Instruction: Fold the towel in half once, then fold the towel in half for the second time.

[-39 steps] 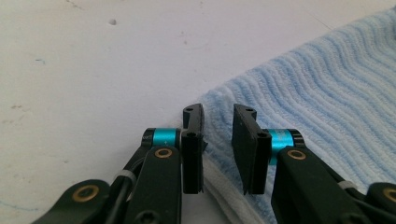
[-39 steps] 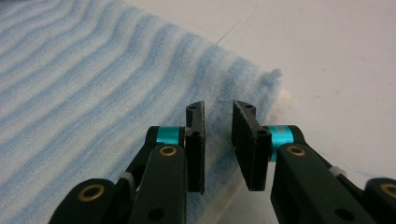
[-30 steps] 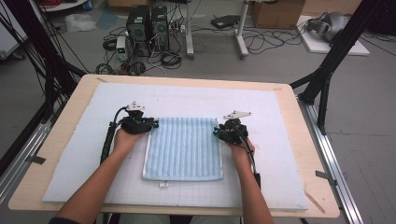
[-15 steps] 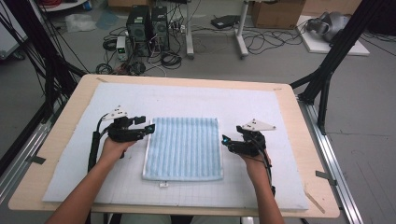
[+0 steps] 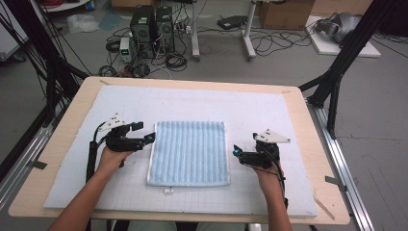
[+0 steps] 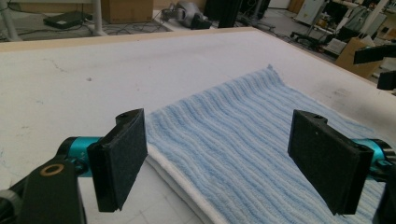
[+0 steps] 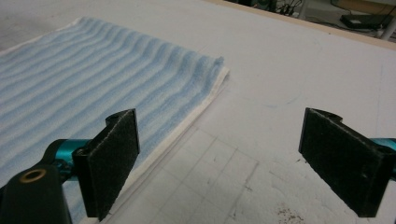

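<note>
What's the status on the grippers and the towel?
Left gripper and right gripper open, jaws just opened, nothing between. Blue towel folded flat on white mat. Nothing in the way.
</note>
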A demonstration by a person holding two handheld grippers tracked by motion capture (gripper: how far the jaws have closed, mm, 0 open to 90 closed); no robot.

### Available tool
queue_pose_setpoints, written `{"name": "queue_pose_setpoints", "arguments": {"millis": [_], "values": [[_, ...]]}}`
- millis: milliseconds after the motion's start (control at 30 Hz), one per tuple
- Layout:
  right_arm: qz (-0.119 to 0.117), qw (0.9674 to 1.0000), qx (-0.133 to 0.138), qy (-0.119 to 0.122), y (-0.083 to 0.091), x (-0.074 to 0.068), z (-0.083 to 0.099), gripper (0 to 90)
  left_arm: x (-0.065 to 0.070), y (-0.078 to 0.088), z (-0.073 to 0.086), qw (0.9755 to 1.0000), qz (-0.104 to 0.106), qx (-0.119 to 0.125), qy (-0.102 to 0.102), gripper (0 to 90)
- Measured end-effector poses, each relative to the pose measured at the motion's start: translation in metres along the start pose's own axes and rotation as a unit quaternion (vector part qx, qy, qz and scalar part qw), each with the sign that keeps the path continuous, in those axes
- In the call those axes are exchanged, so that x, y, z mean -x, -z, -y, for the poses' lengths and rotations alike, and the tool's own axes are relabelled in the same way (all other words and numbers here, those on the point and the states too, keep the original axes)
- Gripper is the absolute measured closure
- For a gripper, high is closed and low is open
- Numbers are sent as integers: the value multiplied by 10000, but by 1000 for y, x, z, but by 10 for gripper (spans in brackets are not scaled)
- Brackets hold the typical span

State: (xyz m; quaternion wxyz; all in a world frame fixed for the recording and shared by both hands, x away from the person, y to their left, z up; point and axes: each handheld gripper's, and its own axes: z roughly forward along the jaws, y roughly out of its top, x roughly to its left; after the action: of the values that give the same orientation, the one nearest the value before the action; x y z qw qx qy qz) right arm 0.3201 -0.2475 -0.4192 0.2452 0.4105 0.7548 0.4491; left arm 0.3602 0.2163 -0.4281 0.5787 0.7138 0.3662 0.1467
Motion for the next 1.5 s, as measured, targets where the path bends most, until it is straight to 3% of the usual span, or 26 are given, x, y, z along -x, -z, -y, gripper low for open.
{"name": "queue_pose_setpoints", "arguments": {"millis": [533,767,900,1100,1300,1500], "values": [[41,10000,-23,-37,-3,1,2,117,-4,-3,-1,9999,-110,-9,36,216],[35,10000,-47,-78,-3,0,3,117,-12,-9,-10,9997,-161,30,187,219],[4,10000,-49,-62,-5,0,2,117,-20,-15,-15,9992,-214,-73,327,225],[-38,10000,-47,-30,-7,-2,1,117,-33,-37,-25,9978,-393,-507,170,256],[-83,9999,-89,-62,-10,-3,0,118,-41,-62,-24,9922,-537,-1127,74,328],[-144,9998,-143,-88,-14,-4,-1,117,-40,-72,-15,9882,-538,-1433,-32,418]]}}
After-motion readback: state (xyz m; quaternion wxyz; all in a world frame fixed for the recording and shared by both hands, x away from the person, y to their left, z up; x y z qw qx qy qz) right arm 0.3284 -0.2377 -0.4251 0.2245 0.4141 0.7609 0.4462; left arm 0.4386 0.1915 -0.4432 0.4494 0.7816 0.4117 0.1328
